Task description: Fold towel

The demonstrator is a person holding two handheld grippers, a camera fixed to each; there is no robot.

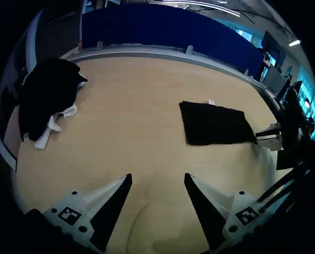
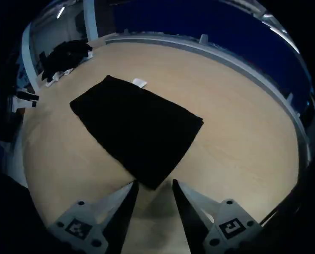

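A black towel (image 2: 136,127) lies flat on the light wooden table (image 2: 242,127), folded into a rough rectangle, with a small white tag (image 2: 139,82) at its far edge. My right gripper (image 2: 154,184) is open, and the towel's near corner sits in the gap between its fingertips. In the left gripper view the same towel (image 1: 212,123) lies to the right of centre, with the right gripper (image 1: 268,137) at its right edge. My left gripper (image 1: 157,182) is open above bare tabletop, well short of the towel, and holds nothing.
A heap of black and white cloth (image 1: 47,97) sits at the table's far left corner, also seen as a cloth heap (image 2: 66,55). A blue partition (image 1: 165,29) runs along the table's back edge. Office chairs and monitors (image 1: 293,110) stand beyond the right end.
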